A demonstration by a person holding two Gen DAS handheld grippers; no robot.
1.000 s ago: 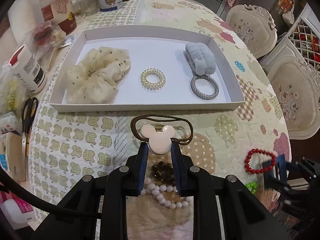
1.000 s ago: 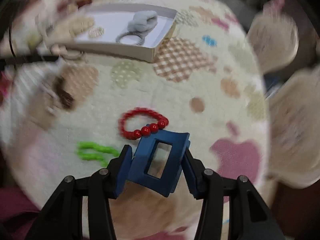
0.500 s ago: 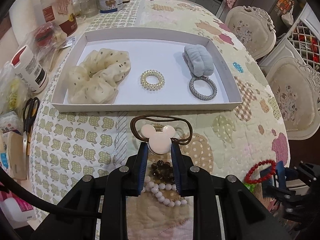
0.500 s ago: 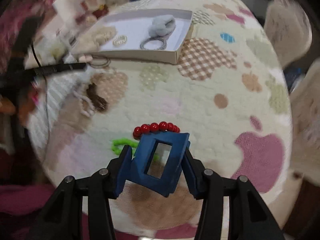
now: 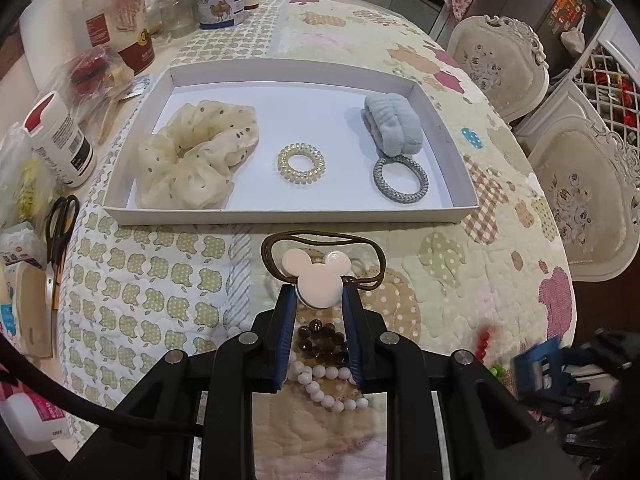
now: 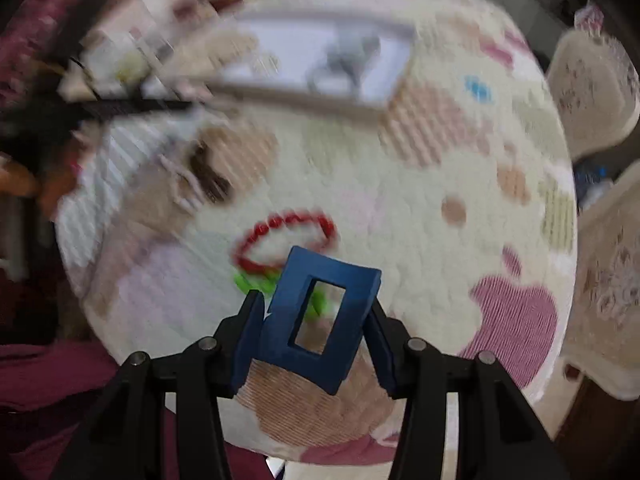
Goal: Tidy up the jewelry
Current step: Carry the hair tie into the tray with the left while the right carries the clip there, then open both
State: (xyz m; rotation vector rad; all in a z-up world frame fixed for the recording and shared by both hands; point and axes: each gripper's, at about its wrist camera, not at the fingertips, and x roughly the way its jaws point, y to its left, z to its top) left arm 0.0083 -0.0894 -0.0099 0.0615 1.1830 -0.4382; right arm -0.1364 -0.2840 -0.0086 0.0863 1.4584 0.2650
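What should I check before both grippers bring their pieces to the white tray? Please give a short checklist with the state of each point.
1. Left gripper clamps the pink mouse-shaped hair tie: ok.
2. Right gripper clamps the blue hair claw: ok.
3. Free floor in the white tray, between the pearl coil tie and the grey ring tie: ok.
4. Brown elastic loop clear of the tray wall: cannot tell.
5. Claw clear of the red bead bracelet: cannot tell, the view is blurred.

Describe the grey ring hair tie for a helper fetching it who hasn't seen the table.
Find the shallow white cardboard tray on the quilted tablecloth. At its right end lies a fluffy pale blue band; the grey woven ring hair tie is attached below it, darker than the pearly spiral coil mid-tray.
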